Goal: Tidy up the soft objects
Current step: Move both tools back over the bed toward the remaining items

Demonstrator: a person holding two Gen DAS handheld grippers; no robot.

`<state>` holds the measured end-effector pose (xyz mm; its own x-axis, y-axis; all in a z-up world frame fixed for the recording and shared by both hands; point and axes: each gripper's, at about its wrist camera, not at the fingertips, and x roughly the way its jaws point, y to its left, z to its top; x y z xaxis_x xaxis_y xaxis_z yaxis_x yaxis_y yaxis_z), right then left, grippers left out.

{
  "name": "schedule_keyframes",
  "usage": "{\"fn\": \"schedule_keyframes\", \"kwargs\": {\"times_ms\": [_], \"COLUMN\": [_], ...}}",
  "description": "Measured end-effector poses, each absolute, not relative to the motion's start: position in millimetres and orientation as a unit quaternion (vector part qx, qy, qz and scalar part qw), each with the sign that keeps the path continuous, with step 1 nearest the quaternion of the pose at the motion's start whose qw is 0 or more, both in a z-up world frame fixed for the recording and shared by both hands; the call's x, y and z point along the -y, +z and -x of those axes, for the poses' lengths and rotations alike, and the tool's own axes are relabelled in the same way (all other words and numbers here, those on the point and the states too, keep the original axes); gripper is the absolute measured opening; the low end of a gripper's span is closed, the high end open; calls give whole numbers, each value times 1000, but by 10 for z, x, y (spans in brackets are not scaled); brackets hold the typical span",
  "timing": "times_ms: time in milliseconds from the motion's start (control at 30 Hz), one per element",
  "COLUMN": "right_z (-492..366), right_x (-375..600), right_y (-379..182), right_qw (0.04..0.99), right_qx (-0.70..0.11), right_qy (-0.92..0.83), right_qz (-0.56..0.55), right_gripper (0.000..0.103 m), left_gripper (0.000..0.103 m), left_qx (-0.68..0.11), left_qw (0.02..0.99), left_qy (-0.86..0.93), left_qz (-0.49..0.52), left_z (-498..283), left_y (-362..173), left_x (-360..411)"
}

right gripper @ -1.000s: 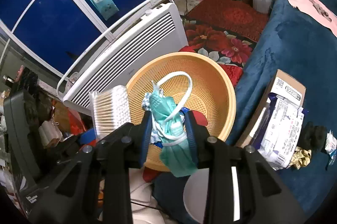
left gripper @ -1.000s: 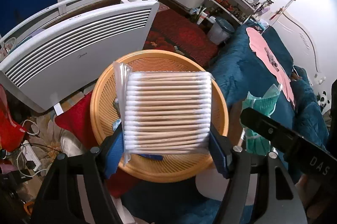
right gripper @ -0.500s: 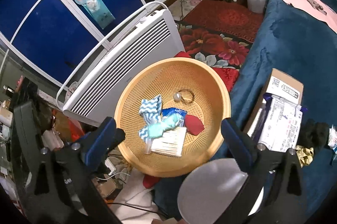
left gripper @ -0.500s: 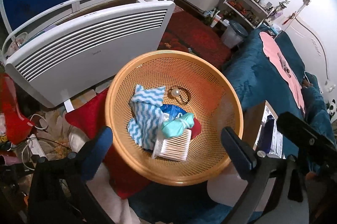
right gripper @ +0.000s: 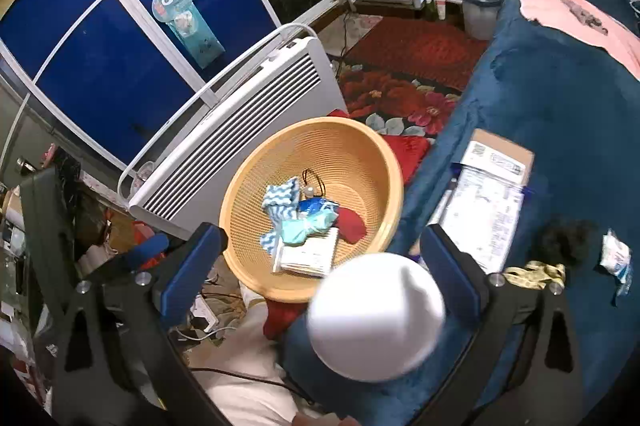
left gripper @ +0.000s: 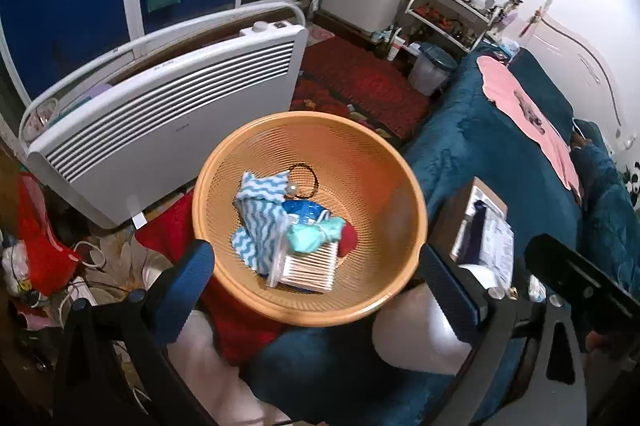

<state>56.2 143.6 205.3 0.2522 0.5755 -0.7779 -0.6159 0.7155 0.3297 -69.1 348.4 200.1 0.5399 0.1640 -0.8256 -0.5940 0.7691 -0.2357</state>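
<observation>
Left wrist view: cotton swab pack lies in orange basket, teal mask on top, striped cloth beside. Left gripper and right gripper both spread wide, empty, above basket.

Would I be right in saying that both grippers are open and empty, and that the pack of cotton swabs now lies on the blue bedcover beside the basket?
Not quite: the pack of cotton swabs lies inside the orange basket, under the green mask, not on the bedcover. The left wrist view shows this. The left gripper and right gripper are indeed open and empty.
</observation>
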Motion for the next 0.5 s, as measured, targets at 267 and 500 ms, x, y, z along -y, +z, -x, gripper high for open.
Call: {"fn": "schedule_keyframes", "kwargs": {"times_ms": [267, 500], "right_z": [-539, -624], "right_x": [-956, -348], "right_y": [2160, 2174], "right_qw": [804, 821], "right_qx": [-469, -465], "right_qy": [366, 329], "right_qz": [6, -20], "right_gripper": [101, 101], "left_gripper": [102, 102], "left_qx": [-418, -410], "left_qw": [855, 873], "left_qy": [209, 184], "left_qz": [224, 188], "left_z": [676, 554], "left_y": [2238, 2440], "left_x": [-3002, -2487]}}
